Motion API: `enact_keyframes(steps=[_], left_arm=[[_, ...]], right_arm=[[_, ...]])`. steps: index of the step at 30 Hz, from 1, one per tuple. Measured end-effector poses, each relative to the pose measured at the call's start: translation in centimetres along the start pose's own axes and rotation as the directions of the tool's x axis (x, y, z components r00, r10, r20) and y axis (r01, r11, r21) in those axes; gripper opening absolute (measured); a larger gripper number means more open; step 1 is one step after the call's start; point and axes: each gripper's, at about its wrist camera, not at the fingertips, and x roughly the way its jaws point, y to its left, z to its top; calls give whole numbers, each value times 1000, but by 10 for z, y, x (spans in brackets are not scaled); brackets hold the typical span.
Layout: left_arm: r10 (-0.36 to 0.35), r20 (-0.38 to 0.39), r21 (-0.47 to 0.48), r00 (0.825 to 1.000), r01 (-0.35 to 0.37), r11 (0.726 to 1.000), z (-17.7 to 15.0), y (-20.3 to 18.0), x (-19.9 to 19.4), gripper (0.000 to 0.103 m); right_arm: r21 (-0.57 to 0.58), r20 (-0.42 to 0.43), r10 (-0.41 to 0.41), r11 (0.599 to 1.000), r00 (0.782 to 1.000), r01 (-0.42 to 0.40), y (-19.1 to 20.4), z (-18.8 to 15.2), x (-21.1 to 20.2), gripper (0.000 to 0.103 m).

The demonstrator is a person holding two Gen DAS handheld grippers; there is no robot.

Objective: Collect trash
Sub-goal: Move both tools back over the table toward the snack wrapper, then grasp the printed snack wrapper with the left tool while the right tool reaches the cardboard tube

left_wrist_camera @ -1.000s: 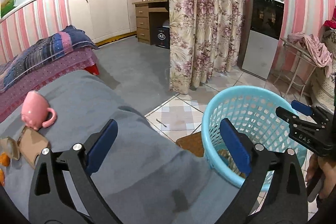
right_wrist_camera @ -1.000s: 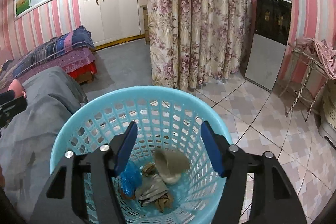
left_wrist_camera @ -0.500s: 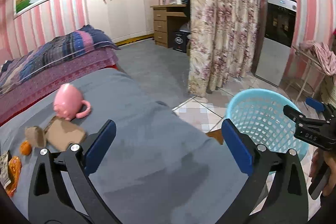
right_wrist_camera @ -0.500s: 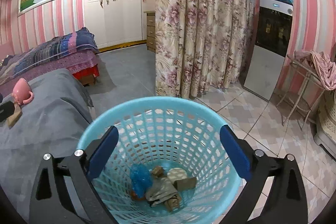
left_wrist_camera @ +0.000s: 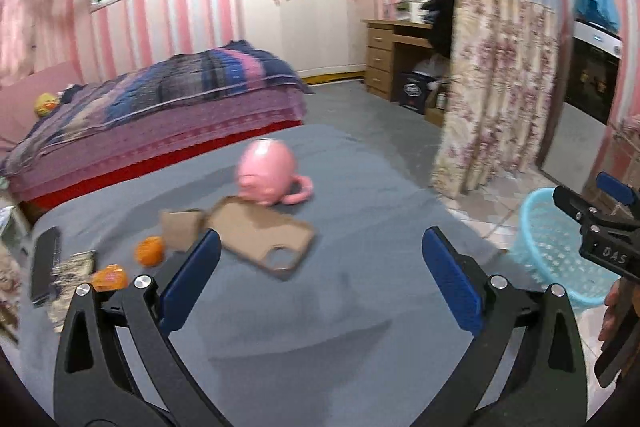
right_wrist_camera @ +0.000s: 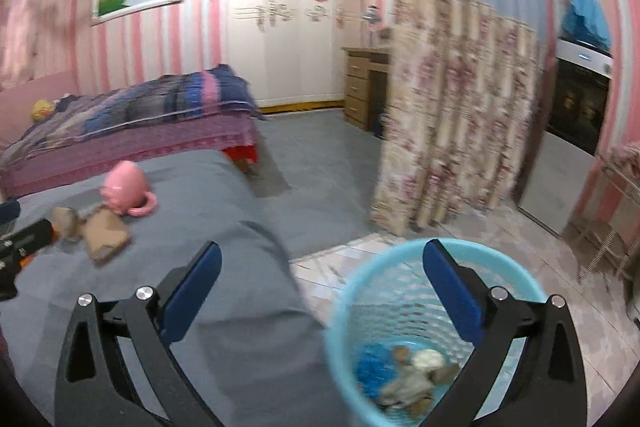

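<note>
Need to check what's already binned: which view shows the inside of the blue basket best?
Right wrist: it looks down into the blue basket, showing blue and crumpled scraps at the bottom. Left wrist shows only its outer wall at the right edge, partly behind the right gripper.

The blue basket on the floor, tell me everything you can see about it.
The light blue basket is a round, open-topped plastic bin with perforated mesh walls and a solid rim. It stands upright on the tiled floor, beside the grey-covered surface. Inside at the bottom lie crumpled trash pieces: something blue, something whitish, some brown-grey scraps. The right gripper hangs open above it, not touching.
</note>
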Motion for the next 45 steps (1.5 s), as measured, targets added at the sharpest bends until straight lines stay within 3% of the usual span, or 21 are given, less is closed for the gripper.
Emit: enact_keyframes(steps=[10,18,22,26,35,42,45], left_arm=[[170,-31,-84,985,-173,981,-4,93,2,97],[239,-60,-123,969,-245,962,-13,143,7,97],[260,-81,-143,962,-270,952,-19,169,14,97],[255,-111,-239,960,-275,931,-29,200,22,97],[328,-248,-361,912,-401,842,-66,273,44,97],[327,-312,-385,892,-433,815,-91,307,53,97],[295,-354,-397,887,-428,812,-101,317,64,89]], right_arm=[[-62,1,162,985,987,-162,107,13,17,98],[-101,-26,218,970,976,-219,162,4,37,98],[-132,-38,223,965,974,-226,174,-10,44,98],[-142,-82,220,963,972,-230,179,-20,57,98],[-216,-107,192,953,976,-211,182,-35,66,98],[-184,-128,211,955,969,-232,176,-34,72,98],[-179,-139,227,952,964,-249,177,-34,73,98]])
